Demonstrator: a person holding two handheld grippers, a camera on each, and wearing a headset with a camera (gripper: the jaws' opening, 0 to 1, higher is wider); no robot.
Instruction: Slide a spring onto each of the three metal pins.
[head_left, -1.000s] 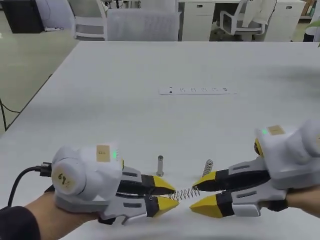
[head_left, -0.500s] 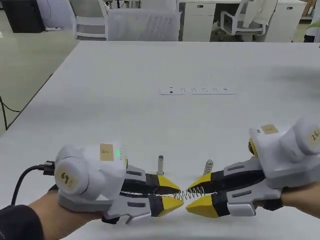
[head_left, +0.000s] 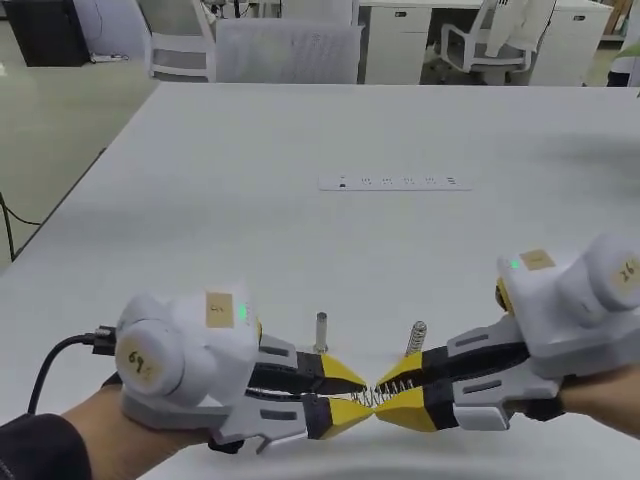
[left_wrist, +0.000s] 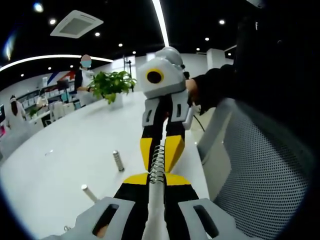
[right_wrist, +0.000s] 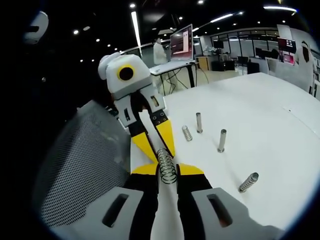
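A short steel spring (head_left: 383, 390) hangs level between my two grippers, low over the white table (head_left: 300, 240). The left gripper (head_left: 358, 398) is shut on one end and the right gripper (head_left: 386, 400) is shut on the other, yellow tips almost touching. In the left gripper view the spring (left_wrist: 158, 161) runs from my left gripper (left_wrist: 156, 179) into the right gripper (left_wrist: 161, 150). Just behind the tips stand a bare metal pin (head_left: 321, 330) and a pin wearing a spring (head_left: 416, 338). The right gripper view shows two bare pins (right_wrist: 222, 140) and two sprung ones (right_wrist: 248, 182).
A white power strip (head_left: 393, 181) lies across the middle of the table. A black cable (head_left: 55, 352) trails from the left gripper. Office chairs (head_left: 285, 50) stand along the far edge, and a mesh chair back (left_wrist: 260, 165) is close behind the right gripper.
The right gripper has moved left toward the left gripper, and its jaws, open a second ago, have closed on the spring's free end. The left gripper shifted slightly right.
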